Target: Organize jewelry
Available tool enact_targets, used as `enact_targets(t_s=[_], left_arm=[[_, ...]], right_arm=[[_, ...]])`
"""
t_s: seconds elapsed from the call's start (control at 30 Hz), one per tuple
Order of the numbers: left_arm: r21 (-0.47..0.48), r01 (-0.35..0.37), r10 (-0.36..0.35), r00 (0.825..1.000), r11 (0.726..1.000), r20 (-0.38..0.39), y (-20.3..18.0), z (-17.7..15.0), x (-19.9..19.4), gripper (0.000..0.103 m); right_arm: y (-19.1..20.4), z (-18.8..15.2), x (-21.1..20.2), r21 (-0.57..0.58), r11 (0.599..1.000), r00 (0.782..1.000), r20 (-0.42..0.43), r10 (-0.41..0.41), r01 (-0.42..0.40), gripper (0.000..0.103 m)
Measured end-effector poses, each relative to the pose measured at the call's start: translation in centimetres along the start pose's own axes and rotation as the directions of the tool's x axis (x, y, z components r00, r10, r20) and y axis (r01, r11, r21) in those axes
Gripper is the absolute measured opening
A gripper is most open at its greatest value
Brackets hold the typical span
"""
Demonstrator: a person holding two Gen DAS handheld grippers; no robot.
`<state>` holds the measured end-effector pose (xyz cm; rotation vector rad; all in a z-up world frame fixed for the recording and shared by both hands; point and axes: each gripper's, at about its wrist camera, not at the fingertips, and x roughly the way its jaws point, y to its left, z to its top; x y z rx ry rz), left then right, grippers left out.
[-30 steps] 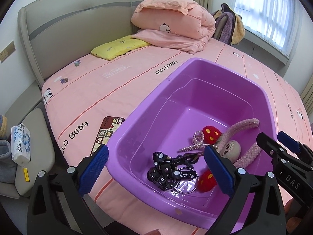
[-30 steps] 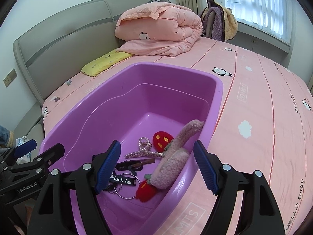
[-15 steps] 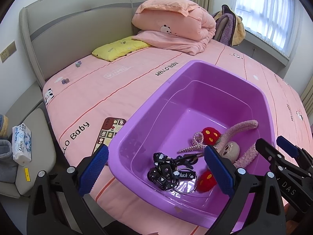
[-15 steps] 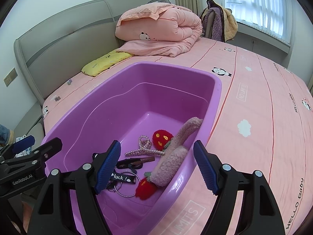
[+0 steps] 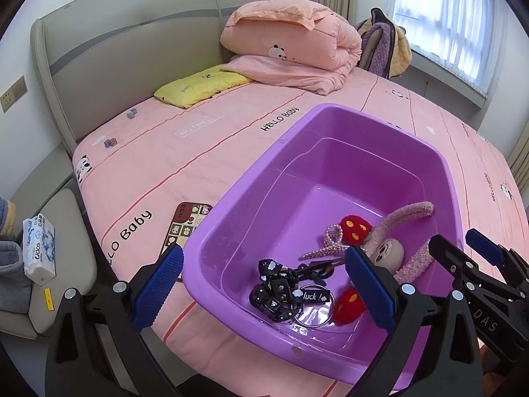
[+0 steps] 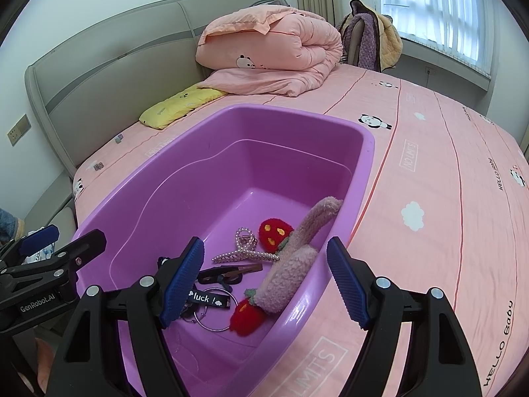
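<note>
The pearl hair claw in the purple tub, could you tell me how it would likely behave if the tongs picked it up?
The pearl hair claw looks rigid, so it should lift as one piece rather than droop. Its rounded beads may slip between the pads, so I'd expect it to twist. It lies loose on the purple tub floor, beside the red strawberry clip, and probably slides if nudged.

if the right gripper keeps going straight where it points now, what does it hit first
Probably the fuzzy pink headband inside the purple tub, lying between the open right gripper jaws; depth is uncertain, so the tub's side wall could come first.
</note>
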<state>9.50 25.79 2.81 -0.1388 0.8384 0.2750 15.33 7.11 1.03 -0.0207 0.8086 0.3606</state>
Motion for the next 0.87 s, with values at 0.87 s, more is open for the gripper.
enact_targets(t_s=[0.87], left_arm=[[-0.003, 0.002, -0.002, 0.999, 1.0, -0.048, 0.2, -0.2, 1.1, 0.096]], right_arm=[[-0.1, -0.7, -0.4, 0.011, 1.0, 1.0, -0.01, 0.006, -0.006, 0.073]])
